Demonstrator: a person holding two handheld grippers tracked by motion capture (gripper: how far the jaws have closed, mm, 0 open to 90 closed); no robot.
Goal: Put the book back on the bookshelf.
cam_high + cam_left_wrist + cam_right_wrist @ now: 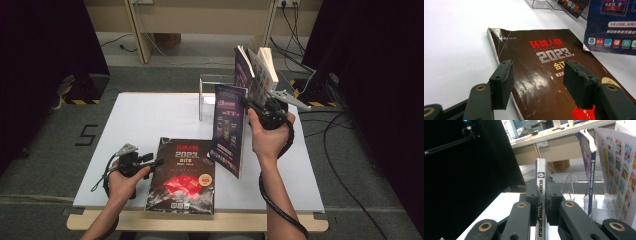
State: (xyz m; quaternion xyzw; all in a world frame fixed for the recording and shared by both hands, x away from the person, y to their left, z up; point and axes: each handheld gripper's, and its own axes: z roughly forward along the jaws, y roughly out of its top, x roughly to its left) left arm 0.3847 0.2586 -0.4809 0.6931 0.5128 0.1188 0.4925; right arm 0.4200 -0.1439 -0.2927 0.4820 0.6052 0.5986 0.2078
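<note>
My right gripper [250, 106] [541, 202] is shut on the spine of a purple magazine [228, 129] [540, 180], which it holds upright above the white table [145, 120], its lower corner close to the tabletop. Its spine faces the right gripper view. A dark magazine [182, 175] [544, 75] with red lettering and "2023" on its cover lies flat near the table's front edge. My left gripper [159, 162] [537, 81] stands open just over that magazine's left edge, its pads [502, 82] apart with nothing between them.
A clear acrylic stand [212, 97] [570, 186] sits at the table's far side with two more books [257, 72] [590, 167] leaning upright in it. Cables trail on the floor at right. Black curtains flank both sides.
</note>
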